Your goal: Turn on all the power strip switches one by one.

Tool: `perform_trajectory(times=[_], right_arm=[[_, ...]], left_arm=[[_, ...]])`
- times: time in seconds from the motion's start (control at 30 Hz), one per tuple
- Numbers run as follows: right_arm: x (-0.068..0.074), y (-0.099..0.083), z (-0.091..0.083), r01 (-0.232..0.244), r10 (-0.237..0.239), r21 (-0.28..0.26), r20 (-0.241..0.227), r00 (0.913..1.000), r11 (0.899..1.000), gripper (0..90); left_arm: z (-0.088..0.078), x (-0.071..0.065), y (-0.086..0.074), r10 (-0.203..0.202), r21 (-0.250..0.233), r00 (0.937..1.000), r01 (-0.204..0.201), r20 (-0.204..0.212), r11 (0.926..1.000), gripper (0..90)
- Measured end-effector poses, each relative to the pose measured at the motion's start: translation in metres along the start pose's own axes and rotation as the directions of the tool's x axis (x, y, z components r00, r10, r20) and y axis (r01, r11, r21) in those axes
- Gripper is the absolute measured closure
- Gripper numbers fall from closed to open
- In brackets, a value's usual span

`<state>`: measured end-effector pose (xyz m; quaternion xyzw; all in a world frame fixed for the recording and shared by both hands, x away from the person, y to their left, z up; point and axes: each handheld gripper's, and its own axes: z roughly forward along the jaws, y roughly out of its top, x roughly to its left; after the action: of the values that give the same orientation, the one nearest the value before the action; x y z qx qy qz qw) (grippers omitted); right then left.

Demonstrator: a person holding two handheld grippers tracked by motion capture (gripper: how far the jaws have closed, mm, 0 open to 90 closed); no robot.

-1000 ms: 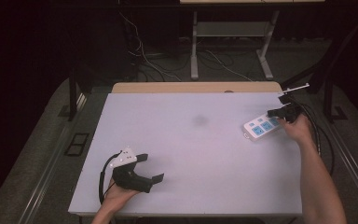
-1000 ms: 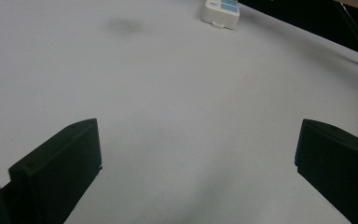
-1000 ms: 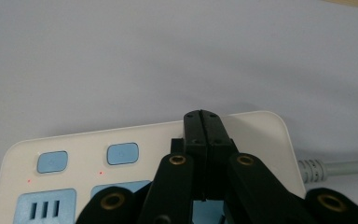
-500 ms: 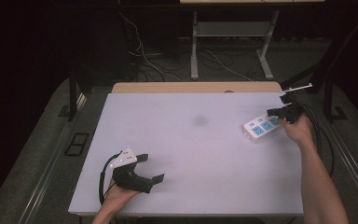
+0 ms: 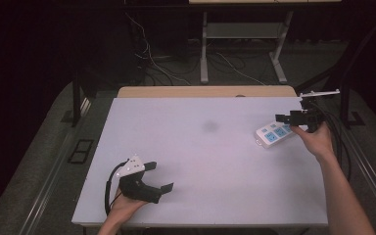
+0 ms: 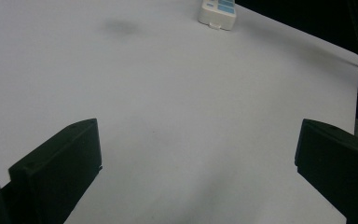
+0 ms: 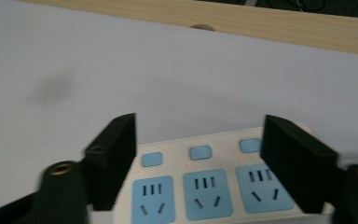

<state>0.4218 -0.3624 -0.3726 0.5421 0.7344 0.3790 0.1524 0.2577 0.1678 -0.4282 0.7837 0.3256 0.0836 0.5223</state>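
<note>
**Right claw lets go above the power strip**

Your right gripper [image 5: 290,118] has just been opening: its jaws now stand wide, with nothing pinched between them. A second ago it sat lower, close on the power strip [image 5: 275,134]; now it hangs just above it. The strip lies flat near the right edge of the table [image 5: 200,161], its blue sockets and switch buttons [image 7: 200,152] facing up. That reads as a finished press or placement. Your left gripper [image 5: 156,178] hasn't budged: jaws open, empty, resting at the near left corner.
</note>
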Motion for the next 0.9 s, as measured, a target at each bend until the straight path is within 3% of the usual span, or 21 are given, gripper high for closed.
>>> perform_trajectory(times=[0.07,0.1,0.13,0.37,0.63,0.9], right_arm=[[0.003,-0.003,-0.004,-0.010,0.009,-0.020,-0.037,0.9993,1.000,8.0],[0.005,-0.006,-0.007,-0.017,0.014,-0.028,-0.084,0.9964,0.999,1.6],[0.008,-0.008,-0.008,-0.013,0.010,-0.032,-0.097,0.9952,0.999,0.3],[0.024,-0.026,-0.024,0.005,-0.015,-0.068,-0.150,0.9886,0.998,0.2],[0.044,-0.049,-0.047,0.011,-0.040,-0.133,-0.218,0.9752,0.991,0.2],[0.058,-0.073,-0.063,0.024,-0.067,-0.161,-0.268,0.9612,0.987,0.3]], left_arm=[[0.000,0.000,0.000,-0.001,-0.001,1.0000,0.001,0.000,1.0000,0.0],[0.000,0.000,0.000,0.000,-0.001,1.0000,0.000,0.000,1.0000,0.0],[0.000,0.000,0.000,-0.001,-0.002,1.0000,0.001,0.000,1.0000,0.0],[-0.001,0.000,0.000,-0.004,-0.004,1.0000,0.004,-0.003,1.0000,0.0],[-0.001,-0.001,0.000,-0.003,-0.004,1.0000,0.003,-0.004,1.0000,0.0],[-0.001,-0.001,0.000,-0.009,-0.008,0.9999,0.009,-0.006,0.9999,0.0]])
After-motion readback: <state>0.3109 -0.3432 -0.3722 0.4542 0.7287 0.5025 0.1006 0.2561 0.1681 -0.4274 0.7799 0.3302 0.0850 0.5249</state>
